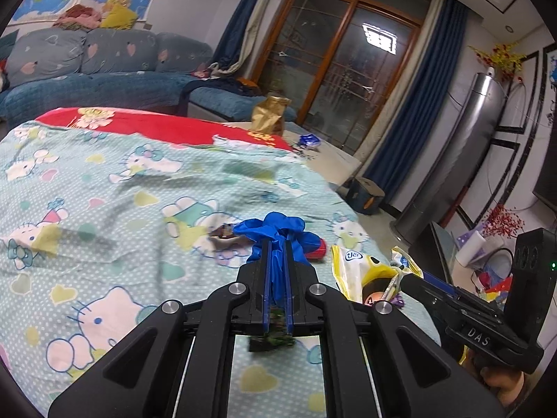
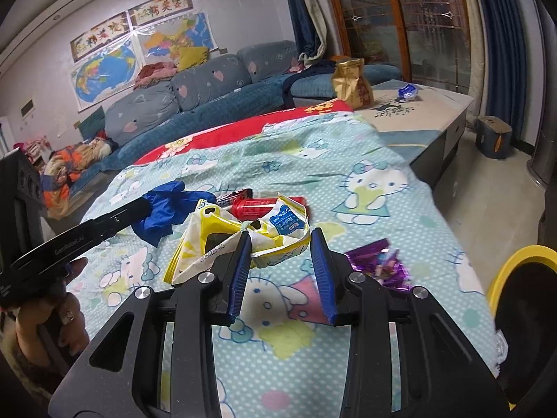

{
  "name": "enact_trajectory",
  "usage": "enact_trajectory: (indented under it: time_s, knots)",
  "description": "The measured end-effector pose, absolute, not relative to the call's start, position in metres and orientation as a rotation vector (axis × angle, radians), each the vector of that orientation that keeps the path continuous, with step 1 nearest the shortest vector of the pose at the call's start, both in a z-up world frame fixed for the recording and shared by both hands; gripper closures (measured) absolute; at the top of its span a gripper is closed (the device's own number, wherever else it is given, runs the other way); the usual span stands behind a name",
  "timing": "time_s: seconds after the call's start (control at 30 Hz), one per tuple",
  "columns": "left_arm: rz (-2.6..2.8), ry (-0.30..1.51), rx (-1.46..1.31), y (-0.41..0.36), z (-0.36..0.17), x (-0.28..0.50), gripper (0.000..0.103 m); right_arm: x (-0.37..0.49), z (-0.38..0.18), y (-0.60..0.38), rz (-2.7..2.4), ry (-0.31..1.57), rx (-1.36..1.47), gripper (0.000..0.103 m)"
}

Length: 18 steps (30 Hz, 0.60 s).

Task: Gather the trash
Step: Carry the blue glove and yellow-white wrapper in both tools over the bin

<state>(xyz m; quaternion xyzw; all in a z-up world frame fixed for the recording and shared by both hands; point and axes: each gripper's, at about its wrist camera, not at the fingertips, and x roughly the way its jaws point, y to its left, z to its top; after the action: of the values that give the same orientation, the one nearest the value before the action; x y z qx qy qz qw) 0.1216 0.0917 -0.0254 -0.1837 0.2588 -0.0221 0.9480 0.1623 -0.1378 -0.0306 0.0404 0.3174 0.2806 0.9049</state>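
Note:
My left gripper (image 1: pixel 277 244) is shut on a crumpled blue glove (image 1: pixel 282 226), held just above the Hello Kitty cloth; the glove also shows in the right wrist view (image 2: pixel 167 209). My right gripper (image 2: pixel 282 233) is open, its jaws on either side of a yellow-and-white snack wrapper (image 2: pixel 243 237) that lies on the cloth; the wrapper shows in the left wrist view too (image 1: pixel 355 271). A red cylinder (image 2: pixel 257 205) and a dark wrapper (image 2: pixel 236 195) lie just behind it. A purple foil wrapper (image 2: pixel 379 261) lies to the right.
A black bin with a yellow rim (image 2: pixel 522 254) stands at the lower right beside the table. A gold paper bag (image 2: pixel 350 83) and a blue wrapper (image 2: pixel 408 91) sit on the far table end. A blue sofa (image 1: pixel 97 83) runs behind.

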Motion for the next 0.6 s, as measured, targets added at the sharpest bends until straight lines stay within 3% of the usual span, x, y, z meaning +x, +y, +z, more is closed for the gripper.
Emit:
enact_trajectory:
  time_s: [0.6]
  knots:
    - [-0.145, 0.519, -0.304, 0.044, -0.012, 0.119, 0.097, 0.154, -0.025, -0.213, 0.445, 0.629, 0.125, 0.075]
